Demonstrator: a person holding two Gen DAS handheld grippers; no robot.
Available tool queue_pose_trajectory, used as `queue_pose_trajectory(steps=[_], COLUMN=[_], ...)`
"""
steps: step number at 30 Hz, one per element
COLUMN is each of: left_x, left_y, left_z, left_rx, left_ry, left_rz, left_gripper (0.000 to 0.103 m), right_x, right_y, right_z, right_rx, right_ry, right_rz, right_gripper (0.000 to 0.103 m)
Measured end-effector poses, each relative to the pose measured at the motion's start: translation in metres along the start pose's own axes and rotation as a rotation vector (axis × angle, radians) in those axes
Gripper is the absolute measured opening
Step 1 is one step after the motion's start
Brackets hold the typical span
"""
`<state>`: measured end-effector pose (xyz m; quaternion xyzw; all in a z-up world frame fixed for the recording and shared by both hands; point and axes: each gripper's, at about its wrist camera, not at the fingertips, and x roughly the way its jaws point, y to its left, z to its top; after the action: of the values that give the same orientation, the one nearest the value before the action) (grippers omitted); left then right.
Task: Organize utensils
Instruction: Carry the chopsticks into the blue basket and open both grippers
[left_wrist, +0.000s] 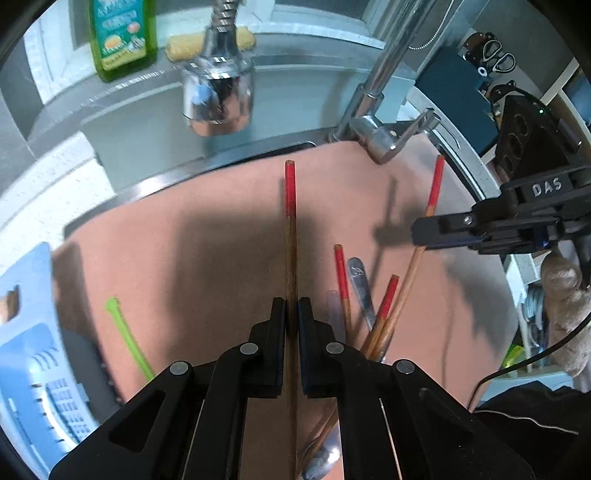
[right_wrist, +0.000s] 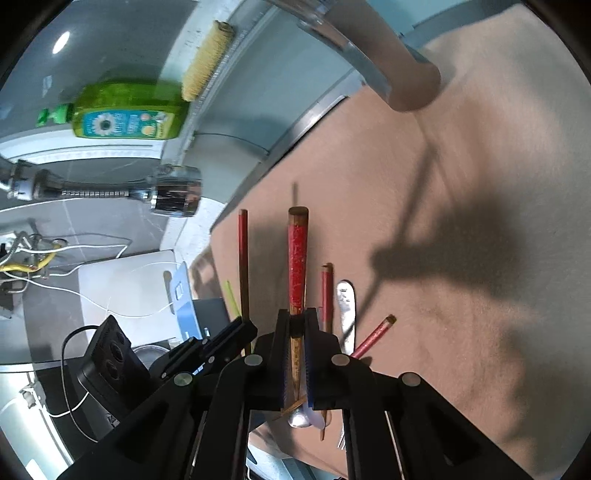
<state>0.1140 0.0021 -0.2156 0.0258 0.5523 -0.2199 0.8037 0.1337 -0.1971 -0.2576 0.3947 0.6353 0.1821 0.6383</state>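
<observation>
Chopsticks are being gripped by both claws over a pinkish-brown mat (left_wrist: 192, 240) covering the table beside a steel sink (left_wrist: 155, 122). In the left wrist view, the left claw (left_wrist: 291, 314) is sitting closed on a long wooden chopstick (left_wrist: 290, 229) whose red tip is pointing to 12 o'clock. At 3 o'clock in that view, the right claw (left_wrist: 424, 230) is pinching a second red-tipped chopstick (left_wrist: 432, 199), its black body bearing the raised letters "DAS". Between them, at about 5 o'clock from the centre, further red-tipped chopsticks (left_wrist: 386, 306) and a metal utensil handle (left_wrist: 360, 284) are standing bunched together; what is holding them is hidden. A thin green stick (left_wrist: 125, 336) is lying on the mat at 8 o'clock, near a pale blue plastic basket (left_wrist: 33, 332). At 11 o'clock a green dish-soap bottle (left_wrist: 123, 37) is standing on the ledge; its label is too blurred to read. A chrome tap head (left_wrist: 218, 99) is hanging over the sink at 12 o'clock. In the right wrist view, the right claw (right_wrist: 297, 325) is showing closed pads on its worn, red-painted chopstick (right_wrist: 297, 258), with the left claw (right_wrist: 236, 332) at 8 o'clock.
</observation>
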Motion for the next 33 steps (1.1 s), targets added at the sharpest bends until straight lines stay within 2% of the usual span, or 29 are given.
queue_pose_trajectory(steps=[8, 11, 15, 20, 25, 33], left_x=[-0.040, -0.039, -0.041, -0.062, -0.086, -0.127], left_y=[0.017, 0.015, 0.013, 0.022, 0.039, 0.104], left_z=[-0.009, -0.016, -0.023, -0.029, -0.046, -0.110], left_rx=[-0.069, -0.065, -0.072, -0.097, -0.139, -0.314], left_ry=[-0.080, -0.077, -0.084, -0.118, -0.152, -0.193], left_rz=[-0.020, 0.012, -0.002, -0.005, 0.035, 0.113], left_gripper=[0.006, 0.005, 0.005, 0.006, 0.005, 0.005], right_x=[-0.013, -0.015, -0.025, -0.027, -0.003, 0.065], right_y=[0.027, 0.038, 0.039, 0.044, 0.074, 0.155], right_z=[-0.005, -0.007, -0.010, -0.014, -0.025, -0.057], right_rx=[-0.054, -0.102, -0.118, -0.112, -0.165, -0.336], right_ry=[-0.027, -0.049, -0.074, -0.044, 0.027, 0.150], right_rz=[0.038, 0.013, 0.012, 0.049, 0.082, 0.076], right_gripper=[0.006, 0.006, 0.006, 0.006, 0.006, 0.006])
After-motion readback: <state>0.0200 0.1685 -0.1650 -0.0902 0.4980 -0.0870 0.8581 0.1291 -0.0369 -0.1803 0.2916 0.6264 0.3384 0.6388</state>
